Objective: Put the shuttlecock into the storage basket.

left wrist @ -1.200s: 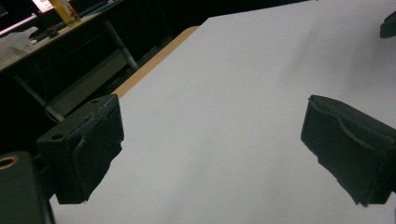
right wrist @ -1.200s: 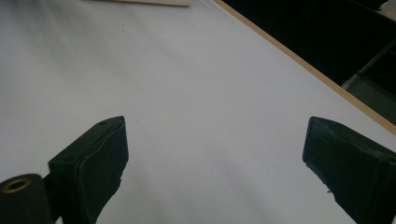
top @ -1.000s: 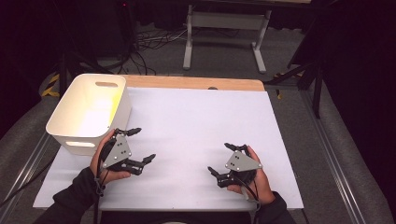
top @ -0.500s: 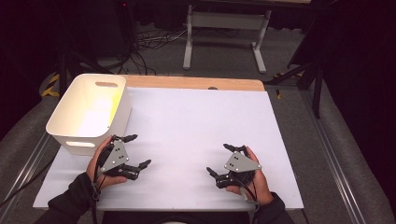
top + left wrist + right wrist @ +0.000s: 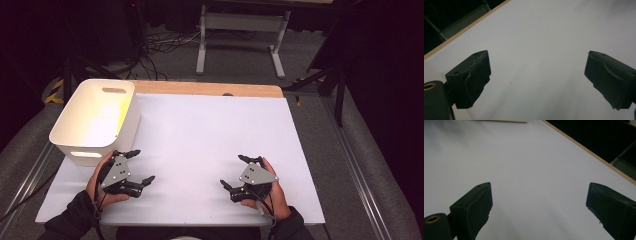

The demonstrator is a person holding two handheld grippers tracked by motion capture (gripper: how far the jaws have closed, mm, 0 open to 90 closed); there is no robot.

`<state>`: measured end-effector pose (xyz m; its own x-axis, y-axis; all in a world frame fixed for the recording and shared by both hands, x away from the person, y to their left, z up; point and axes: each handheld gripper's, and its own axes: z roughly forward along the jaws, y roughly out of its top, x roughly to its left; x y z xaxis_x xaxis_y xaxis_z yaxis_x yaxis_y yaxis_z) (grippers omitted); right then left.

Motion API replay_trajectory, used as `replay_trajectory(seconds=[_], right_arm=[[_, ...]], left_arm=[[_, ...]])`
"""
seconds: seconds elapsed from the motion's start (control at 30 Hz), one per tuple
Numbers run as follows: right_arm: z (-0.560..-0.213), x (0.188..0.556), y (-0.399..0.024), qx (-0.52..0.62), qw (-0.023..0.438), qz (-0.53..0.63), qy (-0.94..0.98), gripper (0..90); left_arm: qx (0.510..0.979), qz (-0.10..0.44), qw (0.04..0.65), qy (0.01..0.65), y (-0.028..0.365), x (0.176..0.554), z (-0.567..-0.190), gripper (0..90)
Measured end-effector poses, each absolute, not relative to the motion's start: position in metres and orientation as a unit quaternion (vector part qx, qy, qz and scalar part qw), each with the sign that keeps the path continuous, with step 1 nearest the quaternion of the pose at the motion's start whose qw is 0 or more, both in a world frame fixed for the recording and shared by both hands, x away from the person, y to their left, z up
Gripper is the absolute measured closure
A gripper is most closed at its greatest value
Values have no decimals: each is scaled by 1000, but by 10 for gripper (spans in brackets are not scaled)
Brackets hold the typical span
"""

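Note:
My left gripper (image 5: pixel 142 165) rests low over the white table top (image 5: pixel 200 135), just in front of a white bin (image 5: pixel 95 120), and stands open with nothing between its jaws. In the left gripper view its gripper (image 5: pixel 537 75) has the two black jaws spread wide over bare white surface. My right gripper (image 5: pixel 231 170) sits at the near right of the table, open and empty, pointing toward the left one. The right gripper view has its gripper (image 5: pixel 540 205) with the jaws wide apart above the white top.
The white bin looks empty and stands at the table's left edge. A wooden strip (image 5: pixel 210 89) runs along the far edge of the table. Beyond it are a metal stand (image 5: pixel 240 30) and cables (image 5: pixel 155 50) on the dark floor.
My left gripper has drawn back a little toward the near edge, away from the bin's front corner. The right gripper has hardly moved. Both stay open.

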<state>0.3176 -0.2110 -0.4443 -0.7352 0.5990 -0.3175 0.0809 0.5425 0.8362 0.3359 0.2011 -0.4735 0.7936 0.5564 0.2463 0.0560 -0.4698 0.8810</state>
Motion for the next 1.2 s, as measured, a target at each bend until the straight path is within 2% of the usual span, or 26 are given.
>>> replay_trajectory(seconds=[0.4, 1.2], right_arm=[[-445, 316, -215, 211, 300, 434, 823, 73], [-449, 315, -208, 204, 292, 429, 830, 73]], left_arm=[[819, 235, 478, 211, 217, 325, -483, 55], [808, 240, 494, 215, 224, 321, -479, 50]])
